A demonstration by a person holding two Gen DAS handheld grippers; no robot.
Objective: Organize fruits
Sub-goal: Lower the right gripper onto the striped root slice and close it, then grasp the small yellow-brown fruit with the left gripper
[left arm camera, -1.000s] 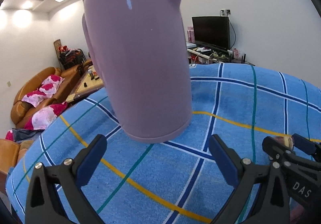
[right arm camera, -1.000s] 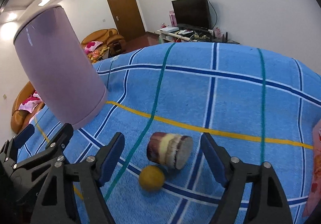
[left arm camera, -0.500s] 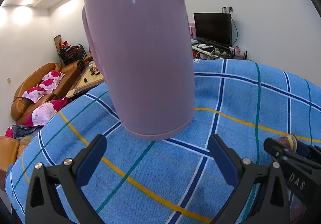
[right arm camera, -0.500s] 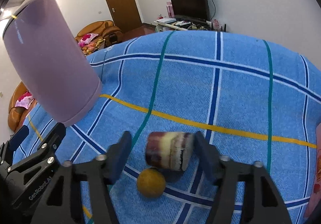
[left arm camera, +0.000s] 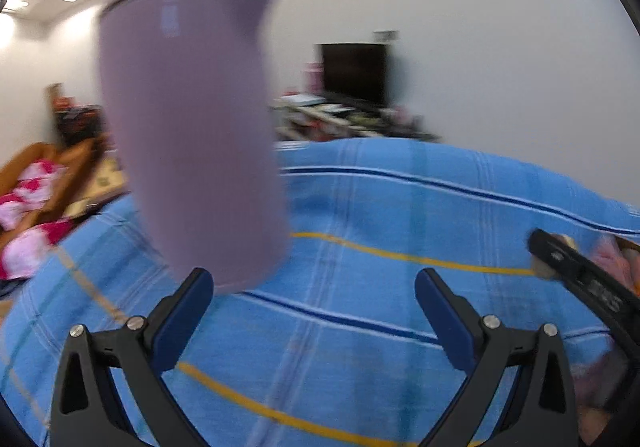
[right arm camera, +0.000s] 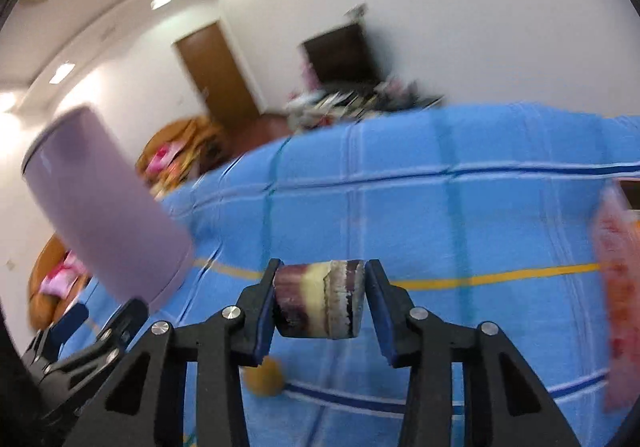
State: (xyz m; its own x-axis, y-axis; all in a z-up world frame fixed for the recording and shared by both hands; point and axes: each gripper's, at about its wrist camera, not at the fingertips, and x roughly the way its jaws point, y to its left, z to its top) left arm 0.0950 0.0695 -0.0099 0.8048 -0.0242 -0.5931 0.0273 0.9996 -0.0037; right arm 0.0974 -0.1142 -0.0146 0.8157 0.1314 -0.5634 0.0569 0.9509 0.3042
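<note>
My right gripper (right arm camera: 320, 307) is shut on a short purple and cream sugarcane piece (right arm camera: 320, 299) and holds it above the blue checked cloth (right arm camera: 460, 227). A small round yellow-orange fruit (right arm camera: 266, 381) lies on the cloth below the left finger. My left gripper (left arm camera: 314, 311) is open and empty, low over the cloth (left arm camera: 360, 347), just right of a lilac kettle (left arm camera: 192, 135). The right gripper also shows at the right edge of the left wrist view (left arm camera: 576, 271).
The lilac kettle (right arm camera: 104, 211) stands on the cloth to the left of the right gripper. A pink and red patterned thing (right arm camera: 616, 287) sits at the cloth's right edge. Sofas, a door and a TV stand lie beyond the table.
My right gripper closed on the sugarcane piece and lifted it off the cloth; the yellow fruit stayed. My left gripper shifted right, so the kettle now sits further left. Both views are motion-blurred.
</note>
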